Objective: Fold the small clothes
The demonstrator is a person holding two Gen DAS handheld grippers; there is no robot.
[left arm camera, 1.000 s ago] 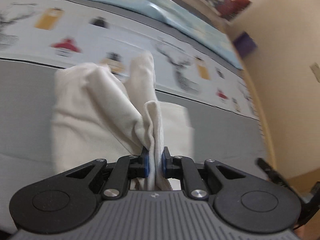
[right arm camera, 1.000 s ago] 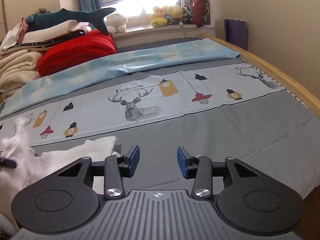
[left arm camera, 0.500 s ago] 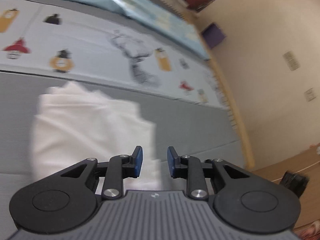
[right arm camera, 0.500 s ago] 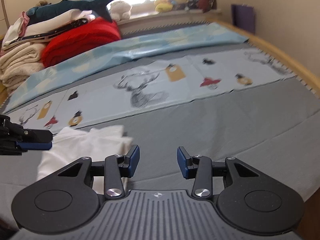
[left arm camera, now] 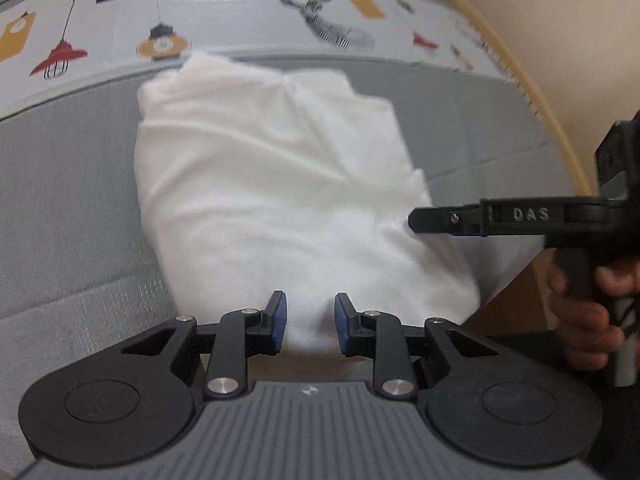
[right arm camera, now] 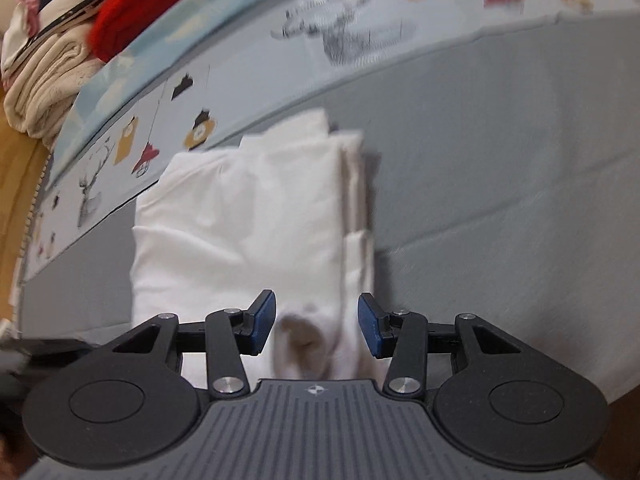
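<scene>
A white garment (left arm camera: 272, 184) lies folded on the grey bed cover, near the bed's front edge. It also shows in the right wrist view (right arm camera: 248, 236), with layered edges along its right side. My left gripper (left arm camera: 307, 322) is open, its blue pads either side of the garment's near edge. My right gripper (right arm camera: 316, 326) is open over the garment's near right corner. In the left wrist view the right gripper's black finger (left arm camera: 480, 216) reaches in from the right, over the garment's right edge.
The grey bed cover (right arm camera: 500, 168) extends to the right. A printed sheet with deer and lanterns (left arm camera: 168, 32) lies beyond the garment. Stacked folded blankets, cream and red (right arm camera: 72, 40), sit at the far left. A wooden bed rail (left arm camera: 532, 92) runs along the right.
My left gripper let go of the raised white garment, which now lies flat and folded. Both grippers have moved down and in close over its near edge.
</scene>
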